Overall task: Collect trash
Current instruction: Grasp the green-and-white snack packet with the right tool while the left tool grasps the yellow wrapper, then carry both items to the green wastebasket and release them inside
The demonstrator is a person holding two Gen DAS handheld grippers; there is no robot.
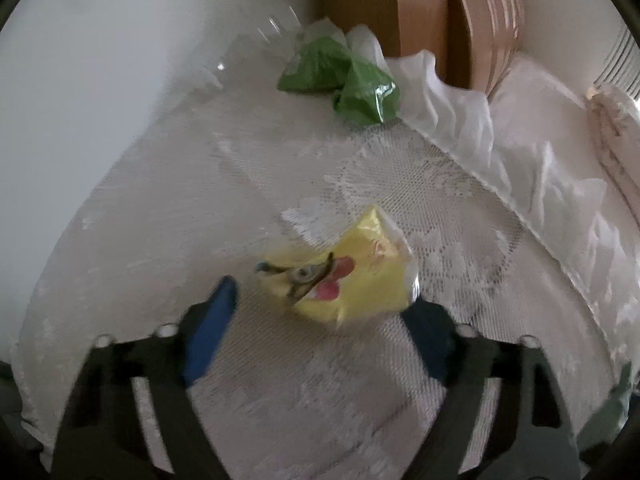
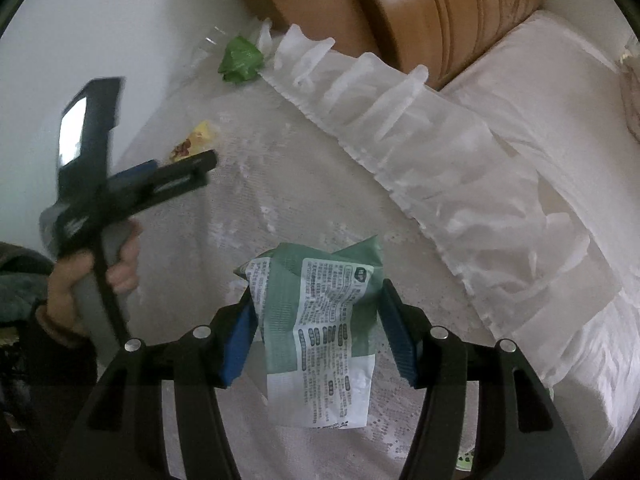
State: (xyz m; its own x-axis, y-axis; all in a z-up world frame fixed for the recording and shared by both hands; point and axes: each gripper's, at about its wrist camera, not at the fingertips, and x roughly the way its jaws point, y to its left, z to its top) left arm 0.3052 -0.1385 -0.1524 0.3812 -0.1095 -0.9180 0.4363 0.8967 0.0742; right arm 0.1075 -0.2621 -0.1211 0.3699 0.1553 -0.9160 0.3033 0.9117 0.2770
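Observation:
In the left wrist view a yellow snack wrapper (image 1: 344, 270) with a cartoon face lies on the white lace bedspread (image 1: 400, 184). My left gripper (image 1: 320, 300) is open, its blue pads on either side of the wrapper's near end. A crumpled green wrapper (image 1: 344, 80) lies farther back near the wall. In the right wrist view a green and white printed packet (image 2: 320, 320) sits between the blue pads (image 2: 240, 340) of my right gripper (image 2: 316, 312), which is closed on it. The left gripper (image 2: 176, 172), yellow wrapper (image 2: 196, 140) and green wrapper (image 2: 240, 60) also show there.
A wooden headboard (image 2: 420, 8) stands at the back. A white pillow with a frilled edge (image 2: 500, 168) lies to the right. A clear plastic piece (image 1: 256, 44) sits by the white wall (image 1: 100, 60) on the left.

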